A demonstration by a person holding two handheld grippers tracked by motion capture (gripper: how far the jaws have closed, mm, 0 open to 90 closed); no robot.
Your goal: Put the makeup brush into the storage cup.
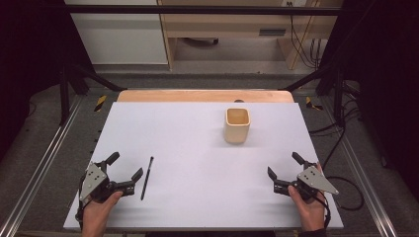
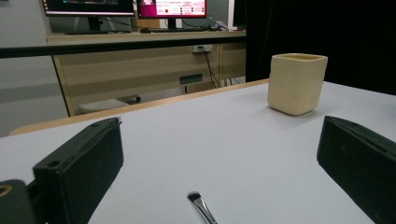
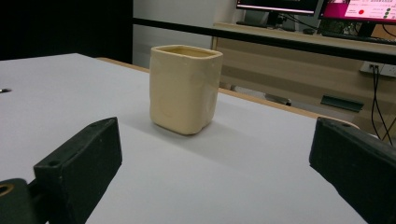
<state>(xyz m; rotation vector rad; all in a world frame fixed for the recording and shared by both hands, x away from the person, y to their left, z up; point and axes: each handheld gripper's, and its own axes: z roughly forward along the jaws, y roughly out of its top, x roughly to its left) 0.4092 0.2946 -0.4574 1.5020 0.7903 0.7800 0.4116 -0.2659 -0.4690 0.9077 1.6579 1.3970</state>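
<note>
High view: brush (image 1: 147, 177) just beside left tool (image 1: 126, 165)

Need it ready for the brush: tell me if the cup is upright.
Upright: the cup stands on its base on the table, open mouth facing up.

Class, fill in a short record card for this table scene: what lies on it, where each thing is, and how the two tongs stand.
surface: pale table top
brush: thin dark paintbrush, lying flat beside the left tongs
cup: cream square-sided cup, upright, toward the far right of the table
left tongs: jaws open, nothing between them, near the brush
right tongs: jaws open, nothing held, facing the cup
contact: neither tongs touches brush or cup
</note>
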